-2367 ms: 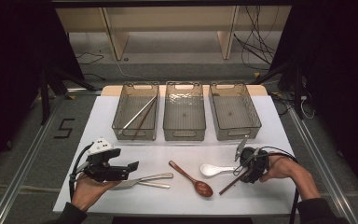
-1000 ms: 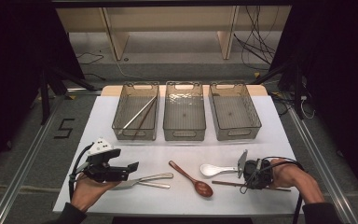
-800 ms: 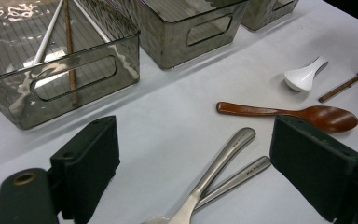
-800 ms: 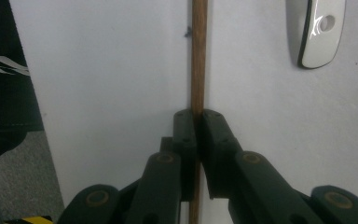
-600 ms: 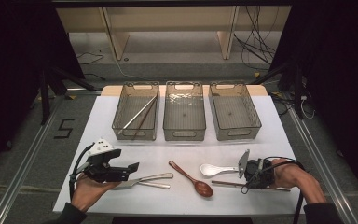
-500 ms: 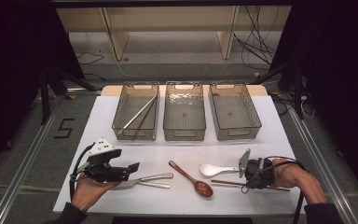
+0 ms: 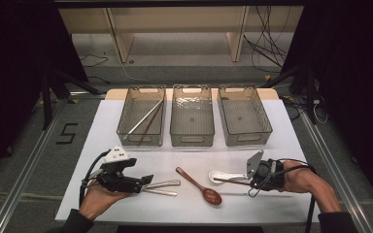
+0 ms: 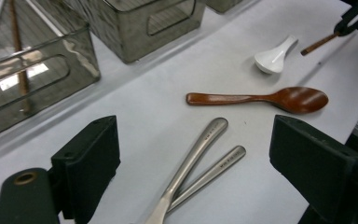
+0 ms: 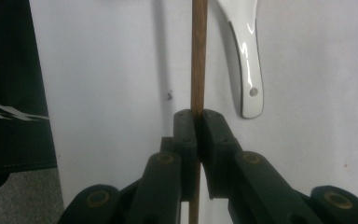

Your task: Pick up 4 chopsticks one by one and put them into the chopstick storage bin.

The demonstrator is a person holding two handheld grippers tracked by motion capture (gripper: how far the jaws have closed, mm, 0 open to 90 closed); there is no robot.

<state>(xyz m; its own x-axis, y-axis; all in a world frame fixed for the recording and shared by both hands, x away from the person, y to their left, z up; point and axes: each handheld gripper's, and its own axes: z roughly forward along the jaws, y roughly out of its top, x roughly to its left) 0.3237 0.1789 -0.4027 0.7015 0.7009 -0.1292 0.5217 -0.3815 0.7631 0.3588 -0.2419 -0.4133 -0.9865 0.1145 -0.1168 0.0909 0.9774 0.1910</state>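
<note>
My right gripper (image 7: pixel 250 182) is shut on a thin brown chopstick (image 7: pixel 230 181), held roughly level just above the white table, pointing left. The right gripper view has the jaws (image 9: pixel 198 119) pinched on the chopstick (image 9: pixel 198 56), with a white ceramic spoon (image 9: pixel 244 60) lying beside it. That white spoon (image 7: pixel 221 175) rests on the table under the stick's far end. My left gripper (image 7: pixel 146 180) stands open, its jaws (image 8: pixel 198 154) wide on either side of two metal utensil handles (image 8: pixel 200 149) without touching them. A brown wooden spoon (image 7: pixel 200 186) lies between the two grippers.
Three clear bins stand in a row at the back: the left bin (image 7: pixel 126 127) holds a metal rod and a brown chopstick, while the middle bin (image 7: pixel 192 138) and the right bin (image 7: pixel 262 131) look empty. The white mat (image 7: pixel 291 145) ends near the front edge.
The right gripper closed on the chopstick, turned it from a slant to nearly level, and has lifted it slightly. The left gripper has stayed put.
</note>
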